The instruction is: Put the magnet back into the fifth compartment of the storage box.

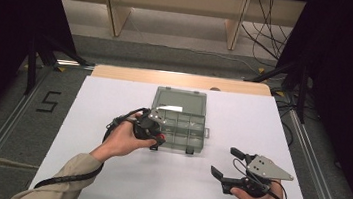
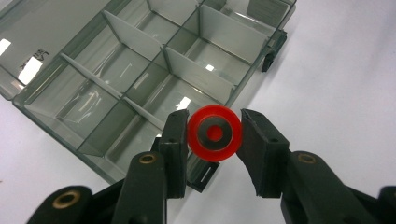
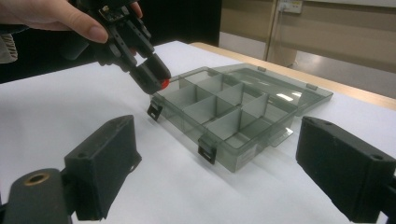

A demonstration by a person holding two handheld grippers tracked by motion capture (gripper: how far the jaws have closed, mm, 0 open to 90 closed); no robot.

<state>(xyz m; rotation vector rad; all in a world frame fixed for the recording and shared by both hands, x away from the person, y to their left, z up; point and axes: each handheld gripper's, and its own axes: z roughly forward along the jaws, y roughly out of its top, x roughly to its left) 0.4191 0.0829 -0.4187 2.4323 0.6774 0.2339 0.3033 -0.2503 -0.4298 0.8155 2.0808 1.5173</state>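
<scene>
Pinched between the two black jaws of the left gripper [image 2: 215, 135] is a small red ring [image 2: 215, 133] with a grey washer-like face and a red centre, held just above the near corner of a clear smoky-grey compartment box [image 2: 140, 74]. The box lies open on the white table [image 1: 120, 178], its lid [image 1: 179, 100] folded flat behind and its divided cells bare. The right gripper [image 1: 225, 163] rests well apart at the table's near right, jaws spread wide and gripping nothing.
</scene>
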